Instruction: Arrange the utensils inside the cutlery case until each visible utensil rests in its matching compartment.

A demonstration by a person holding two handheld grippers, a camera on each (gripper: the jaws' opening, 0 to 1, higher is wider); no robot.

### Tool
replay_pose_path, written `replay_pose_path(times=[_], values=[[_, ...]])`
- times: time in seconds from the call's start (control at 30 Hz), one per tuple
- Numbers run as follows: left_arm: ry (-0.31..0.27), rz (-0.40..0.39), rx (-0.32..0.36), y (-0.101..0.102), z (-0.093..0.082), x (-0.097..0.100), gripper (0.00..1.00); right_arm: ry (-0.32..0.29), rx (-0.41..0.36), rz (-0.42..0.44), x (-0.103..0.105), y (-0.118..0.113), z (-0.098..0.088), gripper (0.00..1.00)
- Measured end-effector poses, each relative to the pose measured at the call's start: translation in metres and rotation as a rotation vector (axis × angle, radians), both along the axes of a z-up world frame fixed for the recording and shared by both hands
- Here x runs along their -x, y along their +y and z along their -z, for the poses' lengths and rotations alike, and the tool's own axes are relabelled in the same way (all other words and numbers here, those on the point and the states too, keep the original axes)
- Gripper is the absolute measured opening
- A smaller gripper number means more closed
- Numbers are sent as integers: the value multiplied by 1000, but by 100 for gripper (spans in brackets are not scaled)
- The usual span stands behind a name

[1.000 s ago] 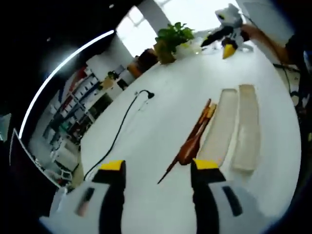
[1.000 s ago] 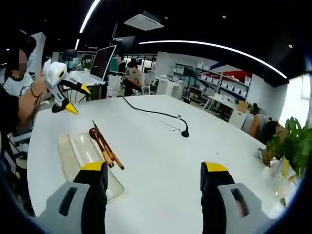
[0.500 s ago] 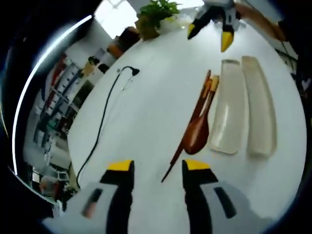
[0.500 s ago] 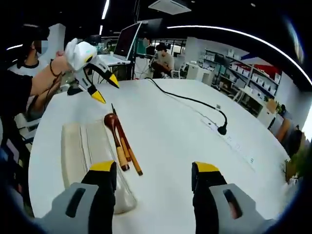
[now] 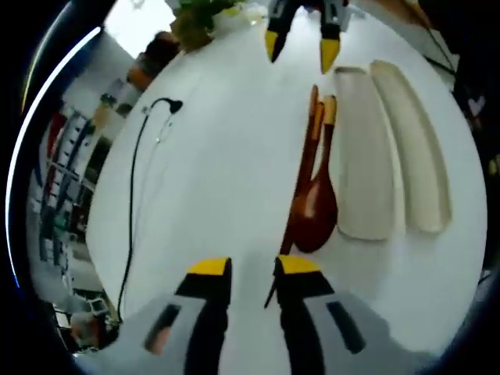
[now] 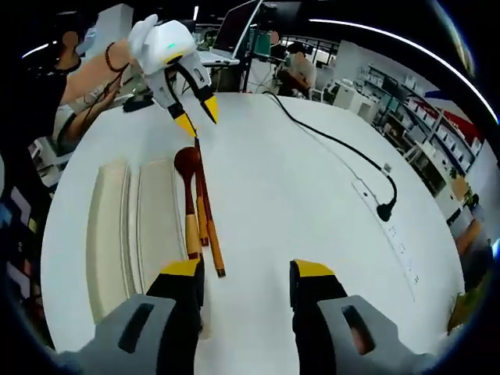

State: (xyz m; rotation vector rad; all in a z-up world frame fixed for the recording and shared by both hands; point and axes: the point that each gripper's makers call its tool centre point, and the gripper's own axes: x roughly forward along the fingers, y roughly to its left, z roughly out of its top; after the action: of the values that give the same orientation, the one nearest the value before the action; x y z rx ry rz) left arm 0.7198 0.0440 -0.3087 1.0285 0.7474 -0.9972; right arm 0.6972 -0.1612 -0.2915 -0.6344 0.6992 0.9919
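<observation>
Left gripper view: the cutlery case [image 5: 391, 148] lies on the white counter [image 5: 211, 164] as two long, pale, shallow halves side by side, w/ nothing in either. Just left of it, touching or nearly so, is a bundle of brown wooden utensils: a spoon [image 5: 316, 203] w/ a glossy dark oval bowl at the near end, plus slim chopsticks [image 5: 301, 183] running alongside, one dark tip reaching down to the near jaws. The left hand-held gripper [image 5: 250, 269], yellow-tipped, jaws a narrow gap apart and gripping nothing, sits just near of that tip. At the far end of the utensils the right hand-held gripper [image 5: 301, 43] points in, jaws apart, empty. A black cable [image 5: 133, 195] runs down the counter's left side; a potted plant [image 5: 199, 16] stands at the far edge.

Right gripper view: same layout from the opposite end. The case [image 6: 129, 234] is left of the utensils, both halves bare. The spoon [image 6: 187, 187] has its bowl far and its lighter handle near; the chopsticks [image 6: 207, 215] lie along its right side. The right hand-held gripper [image 6: 246, 273] has jaws moderately apart, holding nothing, w/ the handle ends just by its left jaw. The left hand-held gripper [image 6: 195, 117] hovers at the spoon's bowl end, held by a person's hand [image 6: 144, 39]. The cable [image 6: 344, 152] curves at right.
</observation>
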Motion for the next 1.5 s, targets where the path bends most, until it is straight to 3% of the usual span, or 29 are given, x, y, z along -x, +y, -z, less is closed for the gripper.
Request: replay_pose_path(times=[0.3, 0.63, 0.77, 0.97, 1.27, 1.5], values=[[74, 41, -17, -5, 12, -3, 21, 40, 50, -37, -4, 4, 9, 36], [94, 56, -26, -8, 15, -9, 21, 114, 71, -77, -5, 9, 30, 30], [106, 76, -39, -10, 15, -9, 20, 147, 49, -85, -7, 14, 30, 27], [117, 77, -55, -12, 17, -10, 19, 141, 44, -120, -3, 19, 20, 26], [121, 81, -74, -12, 18, -8, 17, 214, 94, -157, 11, 21, 35, 23], [137, 102, -94, -11, 18, -5, 17, 215, 110, -156, 10, 21, 39, 19]])
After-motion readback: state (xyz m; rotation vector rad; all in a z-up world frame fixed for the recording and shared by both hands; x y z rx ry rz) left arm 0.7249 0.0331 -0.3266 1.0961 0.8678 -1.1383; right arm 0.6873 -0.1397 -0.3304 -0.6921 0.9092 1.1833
